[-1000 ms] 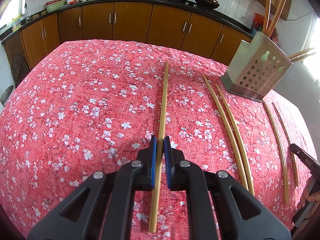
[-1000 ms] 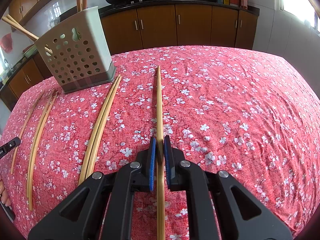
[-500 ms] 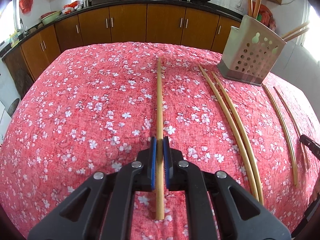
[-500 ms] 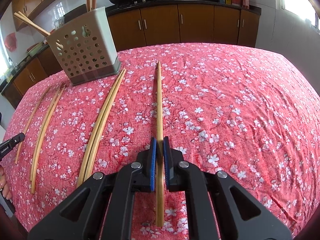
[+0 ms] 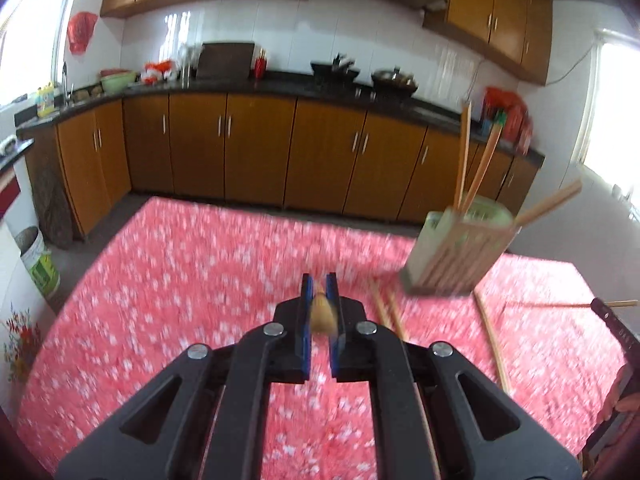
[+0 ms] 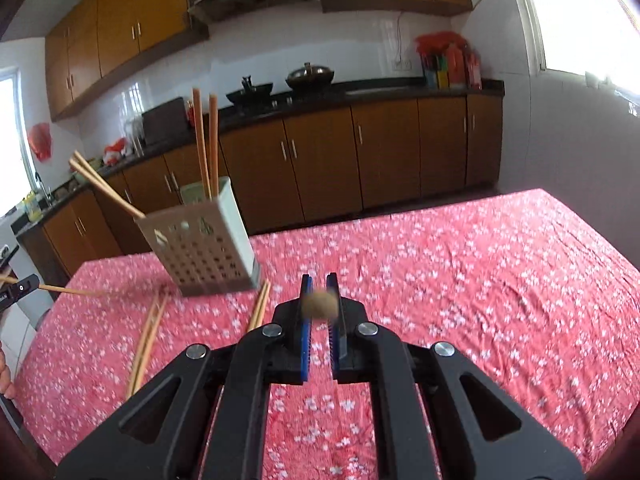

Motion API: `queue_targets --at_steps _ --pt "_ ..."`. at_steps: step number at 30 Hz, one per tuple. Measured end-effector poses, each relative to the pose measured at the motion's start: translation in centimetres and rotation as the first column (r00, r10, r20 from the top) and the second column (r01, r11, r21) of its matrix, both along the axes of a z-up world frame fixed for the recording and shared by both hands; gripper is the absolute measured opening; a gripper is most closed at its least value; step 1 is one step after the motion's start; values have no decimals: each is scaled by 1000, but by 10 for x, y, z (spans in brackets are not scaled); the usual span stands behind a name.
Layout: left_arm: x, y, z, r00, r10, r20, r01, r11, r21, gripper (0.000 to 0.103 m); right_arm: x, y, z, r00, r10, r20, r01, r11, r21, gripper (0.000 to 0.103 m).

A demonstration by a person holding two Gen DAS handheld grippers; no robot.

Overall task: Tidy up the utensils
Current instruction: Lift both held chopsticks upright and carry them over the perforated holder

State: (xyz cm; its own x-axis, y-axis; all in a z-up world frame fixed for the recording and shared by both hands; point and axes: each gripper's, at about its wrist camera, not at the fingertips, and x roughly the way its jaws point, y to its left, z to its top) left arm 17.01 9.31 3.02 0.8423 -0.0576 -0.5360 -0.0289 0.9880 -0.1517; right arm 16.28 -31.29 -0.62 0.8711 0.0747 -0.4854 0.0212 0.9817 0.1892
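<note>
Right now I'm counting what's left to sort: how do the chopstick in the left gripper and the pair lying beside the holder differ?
The left gripper is shut on one chopstick, lifted off the red floral tablecloth; the chopstick pair lies flat on it. The held one points end-on at the camera; the pair runs toward the perforated holder. Both look like plain bamboo.

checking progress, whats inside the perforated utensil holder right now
Four chopsticks stick out of the utensil holder: two upright, two leaning out. Its walls hide their lower ends and anything else inside.
</note>
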Motion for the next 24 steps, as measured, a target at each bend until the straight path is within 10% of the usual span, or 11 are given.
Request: queue_targets --at_steps 12,24 --pt "6 -22 57 991 -98 91 98 995 3 7 1 15 57 988 85 128 -95 993 74 8" --pt "7 -82 136 926 -182 331 216 974 -67 7 8 42 142 896 108 431 -182 974 134 8"
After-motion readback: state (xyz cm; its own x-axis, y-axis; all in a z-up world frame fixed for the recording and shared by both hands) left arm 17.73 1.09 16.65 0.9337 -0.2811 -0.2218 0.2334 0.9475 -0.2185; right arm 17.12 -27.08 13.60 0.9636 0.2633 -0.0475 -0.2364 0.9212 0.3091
